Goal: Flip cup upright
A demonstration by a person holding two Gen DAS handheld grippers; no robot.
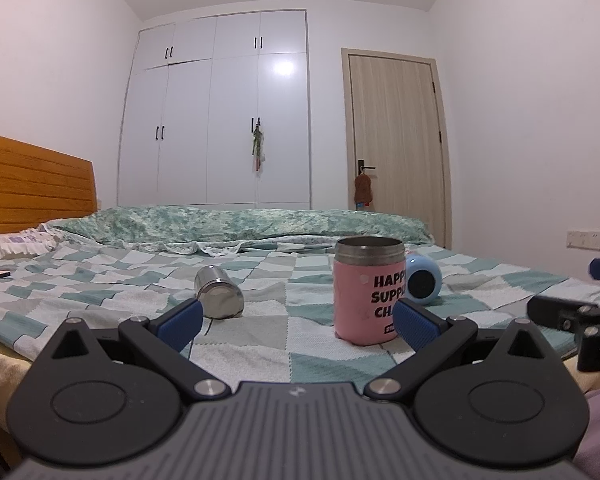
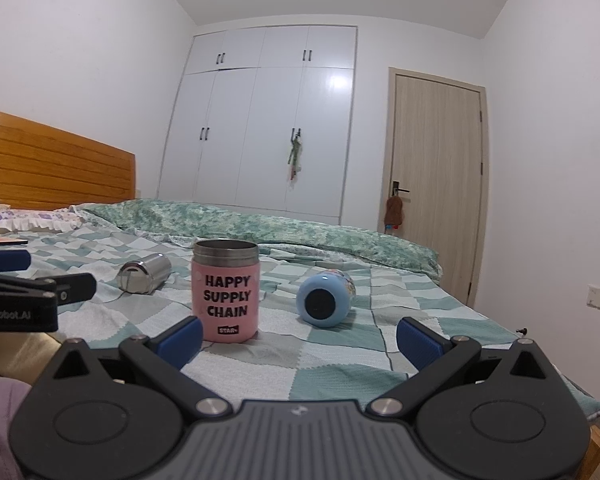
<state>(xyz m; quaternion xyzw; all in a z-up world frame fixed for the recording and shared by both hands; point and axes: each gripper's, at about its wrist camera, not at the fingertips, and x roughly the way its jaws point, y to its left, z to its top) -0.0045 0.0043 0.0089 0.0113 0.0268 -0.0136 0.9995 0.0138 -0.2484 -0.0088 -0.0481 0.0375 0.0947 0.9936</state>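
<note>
While the pink cup (image 2: 225,292) stands upright mid-bed (image 2: 340,360), steel cup (image 2: 144,278) left of it and blue cup (image 2: 324,299) right lie tipped; both claws, left claw (image 1: 296,322) and right claw (image 2: 298,340), gape empty; next likely a grasp on one.

Black linkage arms, silver pivot screws, ribbed blue fingers (image 1: 179,326).

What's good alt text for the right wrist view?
Open right gripper faces a checkered bedspread holding an upright pink steel-rimmed cup, a steel cup and a light-blue cup, both on their sides; left gripper at the left edge.
</note>
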